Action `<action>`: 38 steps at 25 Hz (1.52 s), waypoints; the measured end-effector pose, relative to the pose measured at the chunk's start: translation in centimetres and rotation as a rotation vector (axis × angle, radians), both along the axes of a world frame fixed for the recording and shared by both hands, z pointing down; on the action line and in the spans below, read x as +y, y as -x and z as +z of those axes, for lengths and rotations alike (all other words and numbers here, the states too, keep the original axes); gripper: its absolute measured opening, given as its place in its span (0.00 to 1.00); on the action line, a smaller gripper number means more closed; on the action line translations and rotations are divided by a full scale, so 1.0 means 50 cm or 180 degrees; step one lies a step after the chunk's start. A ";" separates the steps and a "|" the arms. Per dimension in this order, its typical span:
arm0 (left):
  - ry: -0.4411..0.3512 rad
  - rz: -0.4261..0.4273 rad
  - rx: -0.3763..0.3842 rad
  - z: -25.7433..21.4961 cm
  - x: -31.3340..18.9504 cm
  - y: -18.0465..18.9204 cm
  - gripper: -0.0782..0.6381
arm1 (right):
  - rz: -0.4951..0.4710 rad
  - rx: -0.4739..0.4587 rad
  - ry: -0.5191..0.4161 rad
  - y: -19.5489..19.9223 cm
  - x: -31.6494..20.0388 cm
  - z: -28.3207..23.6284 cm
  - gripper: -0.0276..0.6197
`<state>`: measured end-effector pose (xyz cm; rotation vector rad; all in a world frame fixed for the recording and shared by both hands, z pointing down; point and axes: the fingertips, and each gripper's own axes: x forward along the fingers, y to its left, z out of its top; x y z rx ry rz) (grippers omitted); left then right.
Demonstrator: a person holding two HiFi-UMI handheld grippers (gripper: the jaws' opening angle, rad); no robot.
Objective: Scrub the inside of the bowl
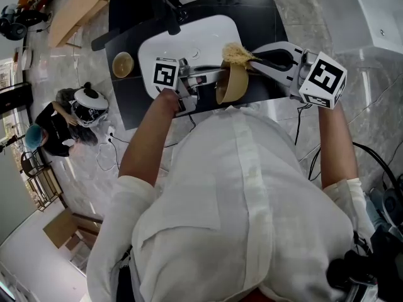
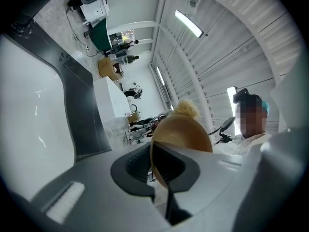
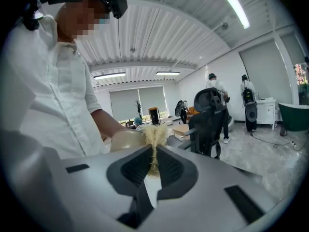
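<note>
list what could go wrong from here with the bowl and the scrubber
1. The left gripper pinches the bowl by its rim only, tipped on edge by the sink. Hard scrubbing could lever it loose and drop it.
2. The right gripper holds the scrubber by a thin squeezed part. It might pull free or fray when pressed into the bowl.

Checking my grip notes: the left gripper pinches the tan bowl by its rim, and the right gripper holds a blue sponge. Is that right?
Not quite. The right gripper holds no blue sponge: its jaws are shut on a straw-coloured fibrous scrubber, as the right gripper view shows. The left gripper does pinch the tan bowl by its rim.
</note>
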<state>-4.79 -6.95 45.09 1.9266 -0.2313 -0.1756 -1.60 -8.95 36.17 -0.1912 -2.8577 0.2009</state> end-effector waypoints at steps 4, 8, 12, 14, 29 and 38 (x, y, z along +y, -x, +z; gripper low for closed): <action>-0.0050 0.0053 0.0046 -0.012 0.006 -0.005 0.13 | 0.0031 0.0037 0.0132 0.009 -0.006 0.027 0.08; -0.0107 0.0055 0.0073 -0.027 0.006 -0.006 0.13 | 0.0066 0.0078 0.0268 0.016 -0.003 0.058 0.08; -0.0174 -0.0009 0.0093 -0.039 -0.002 -0.005 0.13 | 0.0088 0.0138 0.0378 0.024 0.008 0.088 0.08; -0.0223 -0.0065 0.0086 -0.047 -0.008 -0.002 0.13 | 0.0091 0.0148 0.0449 0.027 0.016 0.103 0.08; -0.0172 -0.0930 -0.0129 -0.031 -0.090 0.067 0.13 | -0.0148 0.0481 0.0747 0.018 0.097 0.169 0.08; -0.0004 -0.1009 -0.0496 0.025 -0.096 0.083 0.13 | -0.0360 0.0342 0.0711 0.011 0.130 0.123 0.08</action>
